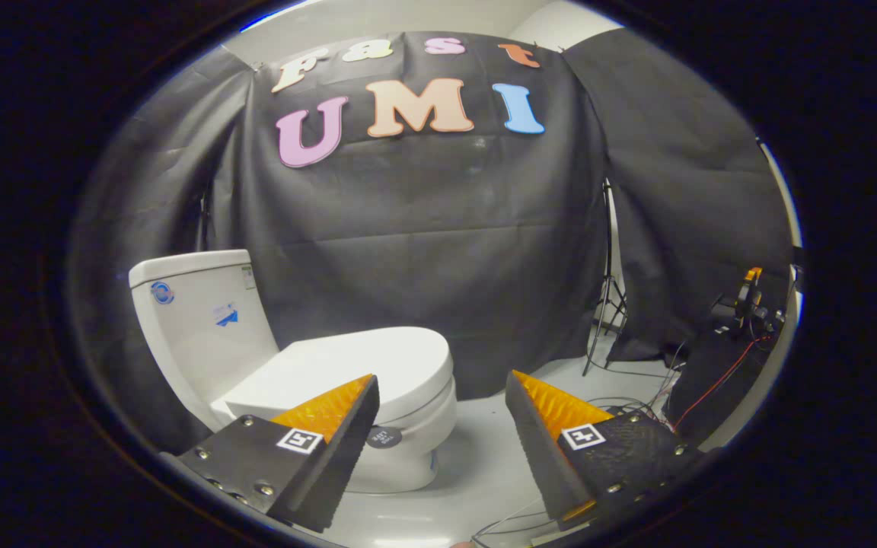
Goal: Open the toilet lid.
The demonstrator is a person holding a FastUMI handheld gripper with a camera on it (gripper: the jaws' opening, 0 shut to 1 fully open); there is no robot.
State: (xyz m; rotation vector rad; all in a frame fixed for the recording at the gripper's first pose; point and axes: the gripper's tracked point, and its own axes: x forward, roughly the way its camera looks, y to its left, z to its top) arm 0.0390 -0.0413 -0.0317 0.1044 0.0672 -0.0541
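Gripper: you're holding the gripper (442, 380) with its fingers spread wide apart, nothing sitting between them, no contact with anything.
Fingers: the left finger (332, 415) is overlapping the near edge of the toilet lid in this view; can't tell if it's touching, looks like it's hovering short of it. The right finger (553, 418) is pointing over bare floor, well clear of the toilet.
Toilet lid: the toilet lid (362, 361) is lying flat and closed on the bowl, just ahead of your left finger and off to that side of the gap.
Toilet: the white toilet (408, 449) is standing on the floor against the black cloth wall, its front end facing toward the space between your fingers.
Tank: the tank (199, 320) is sitting upright behind the lid, its cover on; two small blue stickers are showing on its face. Inside isn't visible.
Bowl contents: can't tell, the lid is covering it.
Round tag: a small dark round tag (384, 437) is sticking on the bowl's front, just beside your left fingertip.
Floor: the pale floor (484, 464) is running under and beyond your fingers.
Stand: a light stand (607, 304) is standing by the cloth wall, beyond your right finger.
Cables: loose cables (667, 388) are trailing on the floor near the stand, running to some orange-and-black gear (747, 301) further right.
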